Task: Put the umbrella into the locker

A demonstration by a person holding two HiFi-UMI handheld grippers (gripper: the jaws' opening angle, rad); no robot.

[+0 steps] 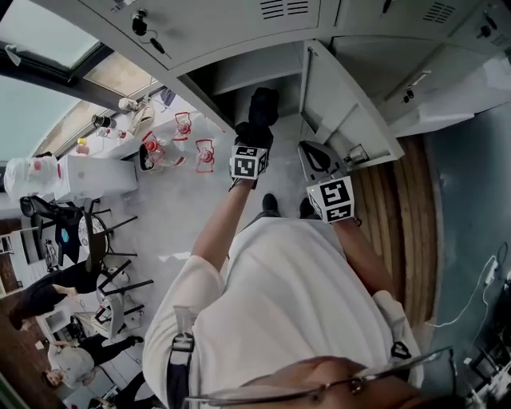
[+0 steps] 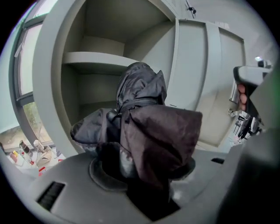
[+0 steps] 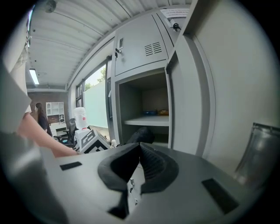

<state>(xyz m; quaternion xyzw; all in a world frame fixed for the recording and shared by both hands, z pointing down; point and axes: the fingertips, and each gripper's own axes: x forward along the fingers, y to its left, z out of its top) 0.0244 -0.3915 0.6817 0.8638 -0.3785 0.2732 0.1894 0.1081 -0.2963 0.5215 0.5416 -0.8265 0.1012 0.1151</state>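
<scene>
A black folded umbrella (image 1: 262, 108) sticks out of my left gripper (image 1: 254, 137), which is shut on it. In the left gripper view the umbrella's dark fabric (image 2: 148, 127) bulges between the jaws, just in front of the open locker (image 2: 94, 83) and below its shelf (image 2: 94, 57). My right gripper (image 1: 314, 156) hangs to the right, beside the open locker door (image 1: 345, 112). Its jaws (image 3: 139, 148) are shut with nothing in them. From the right gripper view the umbrella (image 3: 142, 134) shows at the locker's mouth, with the left gripper's marker cube (image 3: 89, 141) beside it.
Closed locker doors (image 1: 207, 24) run above and to the right. Small blue and orange items (image 3: 155, 112) lie on the locker shelf. A white table with bottles (image 1: 172, 148) and black chairs (image 1: 104, 240) stand on the left; people (image 1: 72, 363) are at the lower left.
</scene>
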